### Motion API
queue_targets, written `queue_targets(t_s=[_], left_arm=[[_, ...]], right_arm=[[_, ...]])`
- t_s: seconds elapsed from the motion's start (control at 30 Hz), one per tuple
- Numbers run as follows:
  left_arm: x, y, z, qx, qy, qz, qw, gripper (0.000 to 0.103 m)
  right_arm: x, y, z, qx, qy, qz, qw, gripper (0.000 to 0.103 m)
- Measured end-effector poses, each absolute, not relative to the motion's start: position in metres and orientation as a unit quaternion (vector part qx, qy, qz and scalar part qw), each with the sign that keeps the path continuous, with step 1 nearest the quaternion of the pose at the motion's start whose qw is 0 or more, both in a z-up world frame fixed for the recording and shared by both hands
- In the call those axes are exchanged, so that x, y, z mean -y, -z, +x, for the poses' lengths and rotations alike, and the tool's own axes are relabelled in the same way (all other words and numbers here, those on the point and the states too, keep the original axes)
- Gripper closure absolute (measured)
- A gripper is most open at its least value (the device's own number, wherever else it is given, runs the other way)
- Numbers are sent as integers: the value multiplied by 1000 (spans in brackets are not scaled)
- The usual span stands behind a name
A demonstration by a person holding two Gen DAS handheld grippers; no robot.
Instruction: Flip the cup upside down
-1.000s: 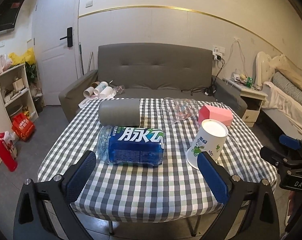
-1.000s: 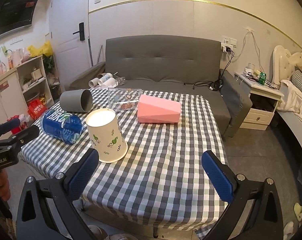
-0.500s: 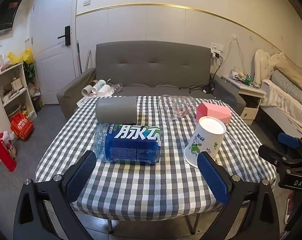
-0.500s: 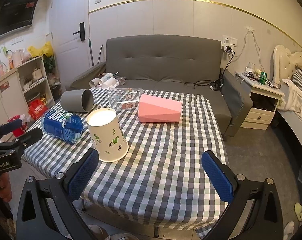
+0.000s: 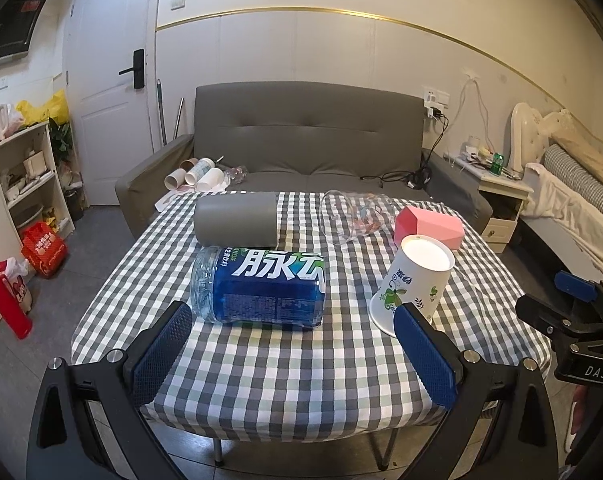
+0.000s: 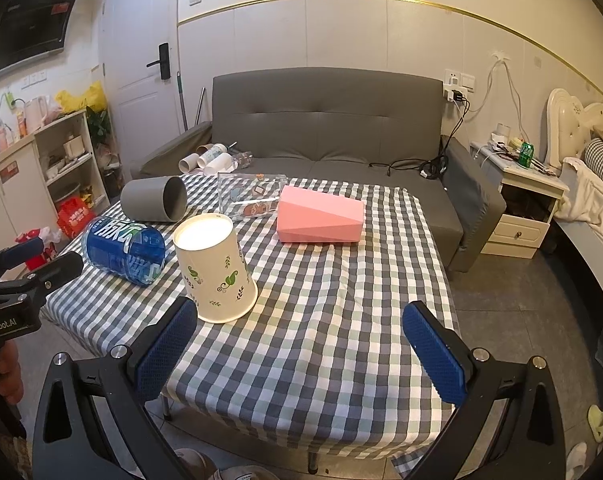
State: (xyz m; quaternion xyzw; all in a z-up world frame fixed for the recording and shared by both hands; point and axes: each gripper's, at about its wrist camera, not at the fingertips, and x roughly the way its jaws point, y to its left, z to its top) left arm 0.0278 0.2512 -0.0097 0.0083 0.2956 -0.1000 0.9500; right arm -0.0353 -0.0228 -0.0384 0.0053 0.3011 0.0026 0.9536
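A small living room with a grey sofa [image 6: 325,120] lay behind the worktop [image 6: 341,320], which was draped in a grey-and-white checked cloth. The white paper cup with green leaf print [image 6: 215,268] already stood mouth-down on the cloth, base uppermost, just ahead of the right gripper's [image 6: 297,336] left finger and ahead-right of the left gripper [image 5: 293,344]. Both grippers were spread wide and held nothing. Against half a second earlier, the cup had not shifted, and both views sat at nearly the same stand-off from the worktop, so the flip looked finished and the hands appeared to be resting clear. Farther ahead of the left gripper lay a blue-labelled clear plastic bottle [image 5: 261,288] on its side, a grey cylindrical cup [image 5: 237,220] tipped over, a clear plastic container [image 5: 357,216] and a pink faceted box [image 5: 429,226].
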Motion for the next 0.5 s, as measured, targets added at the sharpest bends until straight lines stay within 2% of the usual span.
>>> queue_targets(t_s=[0.5], left_arm=[[-251, 10, 28, -296, 99, 8, 950, 0]], right_arm=[[21, 41, -35, -304, -3, 7, 953, 0]])
